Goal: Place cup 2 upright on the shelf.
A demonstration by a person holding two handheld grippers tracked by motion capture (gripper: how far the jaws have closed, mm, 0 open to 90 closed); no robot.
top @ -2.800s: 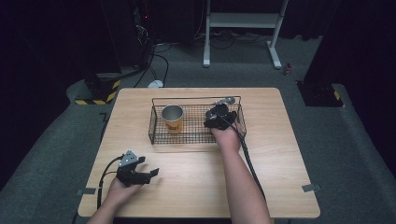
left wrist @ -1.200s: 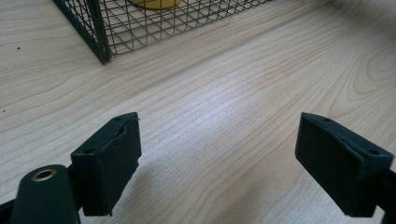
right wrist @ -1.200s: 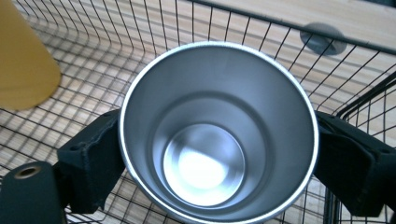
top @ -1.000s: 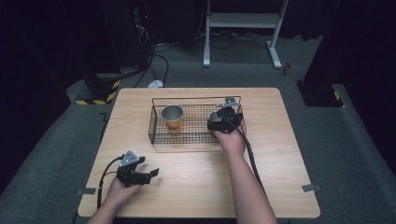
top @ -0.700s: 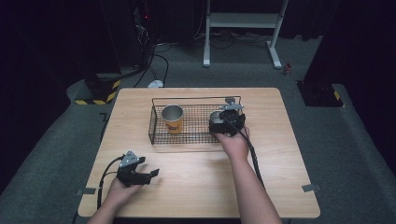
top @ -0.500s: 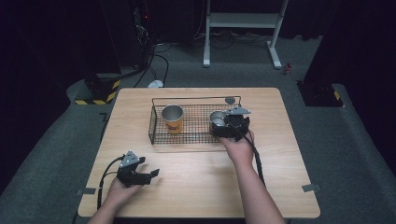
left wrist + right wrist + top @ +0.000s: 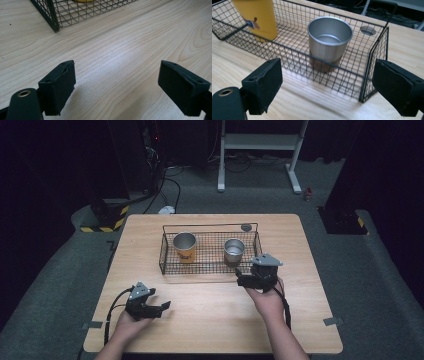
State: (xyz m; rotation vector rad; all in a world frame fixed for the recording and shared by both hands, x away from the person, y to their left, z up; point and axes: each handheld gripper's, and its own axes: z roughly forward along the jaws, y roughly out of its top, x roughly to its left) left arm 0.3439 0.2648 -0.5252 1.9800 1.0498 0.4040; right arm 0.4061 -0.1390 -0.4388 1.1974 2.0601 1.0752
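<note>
Steel cup (image 7: 234,251) standing upright in wire basket (image 7: 210,268), right end, near table's far edge. Yellow cup (image 7: 185,247) in w/ it, left end. Right gripper (image 7: 246,277) just outside basket, jaws wide, empty. Left gripper (image 7: 161,307) near front-left corner, jaws apart, idle. Looks done, nothing loose left on table.

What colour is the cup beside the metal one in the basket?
Yellow-orange cup with a small printed picture; the right gripper view shows it best.

the surface (image 7: 215,320) is evenly lit from overhead while the room around it sinks into near black. soft glare sits ahead of the left tool (image 7: 117,82), with faint shadows under its jaws; the high view is slightly soft and grainy.
</note>
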